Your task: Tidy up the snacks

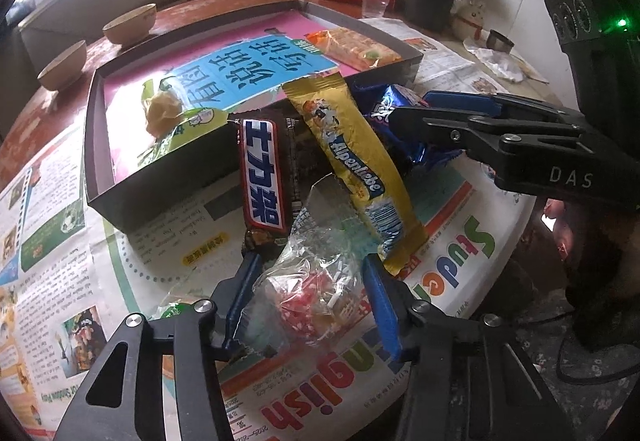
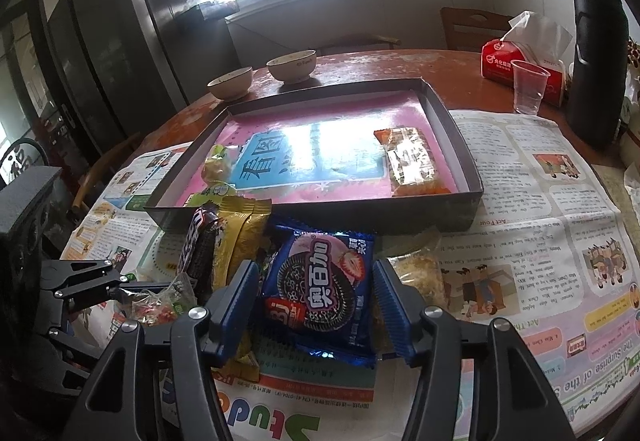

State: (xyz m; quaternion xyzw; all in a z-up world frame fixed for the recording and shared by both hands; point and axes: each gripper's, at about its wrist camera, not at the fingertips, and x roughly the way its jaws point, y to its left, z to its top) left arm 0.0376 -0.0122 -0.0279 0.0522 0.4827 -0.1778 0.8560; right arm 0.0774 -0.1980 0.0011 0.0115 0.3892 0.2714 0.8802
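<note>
Oreo packet (image 2: 320, 289) face, right view only

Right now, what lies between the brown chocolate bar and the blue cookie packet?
The gold Alpenliebe candy stick lies between the brown chocolate bar and the blue cookie packet, its top end leaning on the box wall. Both wrist views show it.

the tray (image 2: 464, 145) sits at the table's centre on the newspaper (image 2: 520, 233), with two bowls (image 2: 291, 65) beyond its far left edge. a wafer pack (image 2: 412, 161) lies in the tray's right part, a small wrapped snack (image 2: 216, 167) in its near left corner. the snack pile sits just near of the tray: cookie pack (image 2: 320, 293) right, long candy stick (image 1: 360, 177) beside it, chocolate bar (image 1: 262, 177) left.
</note>
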